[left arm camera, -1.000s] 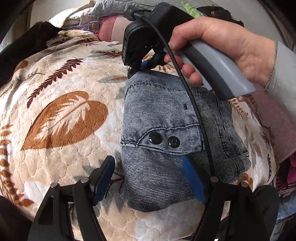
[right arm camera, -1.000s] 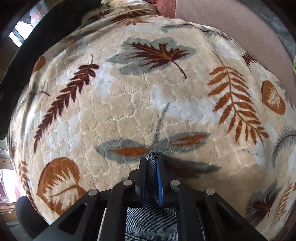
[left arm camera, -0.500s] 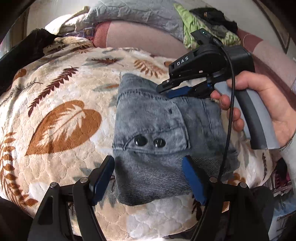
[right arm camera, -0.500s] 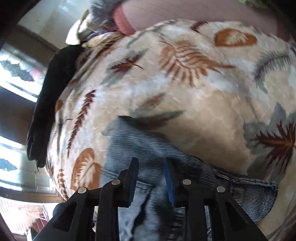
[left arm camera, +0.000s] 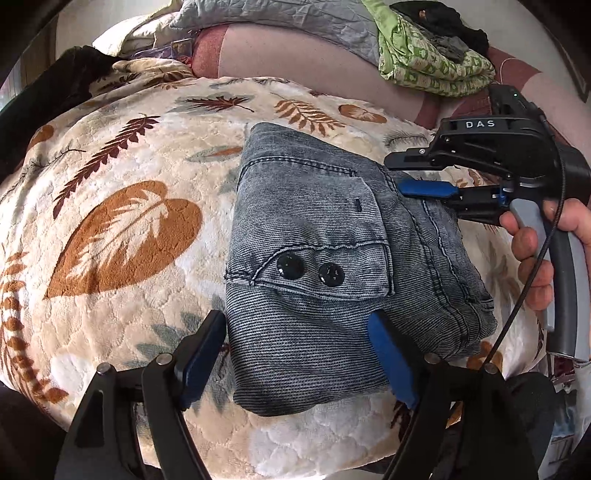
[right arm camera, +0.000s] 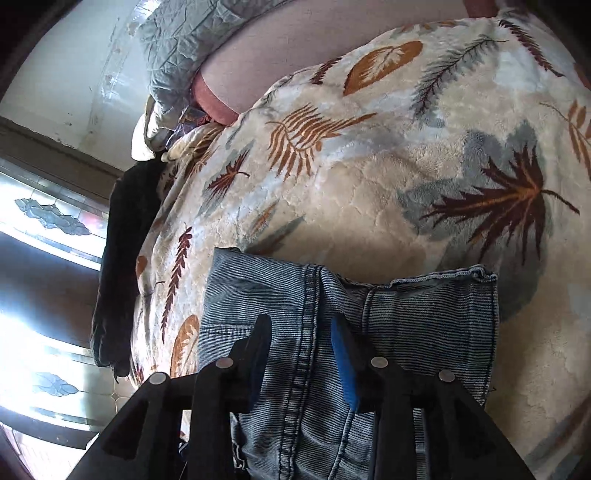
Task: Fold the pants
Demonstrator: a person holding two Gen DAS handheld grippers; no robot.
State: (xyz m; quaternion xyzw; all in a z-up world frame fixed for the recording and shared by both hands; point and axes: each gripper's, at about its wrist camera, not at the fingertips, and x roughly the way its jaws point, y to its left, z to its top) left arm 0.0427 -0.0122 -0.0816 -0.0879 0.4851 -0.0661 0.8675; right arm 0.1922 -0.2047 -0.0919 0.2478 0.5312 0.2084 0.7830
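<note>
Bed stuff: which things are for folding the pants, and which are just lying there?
For the job:
- folded jeans
- left hand-held gripper, open around the jeans' near edge
- right hand-held gripper, open over the jeans

Just lying about:
- leaf-print blanket under the jeans
- green patterned cloth
- grey quilt
- dark garment

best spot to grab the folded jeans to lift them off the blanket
Take the folded jeans at the thick rounded fold edge nearest the left gripper, coming in low from that near side. All layers meet there, so one pinch holds the bundle; the far hem edges lie loose on the leaf-print blanket.
</note>
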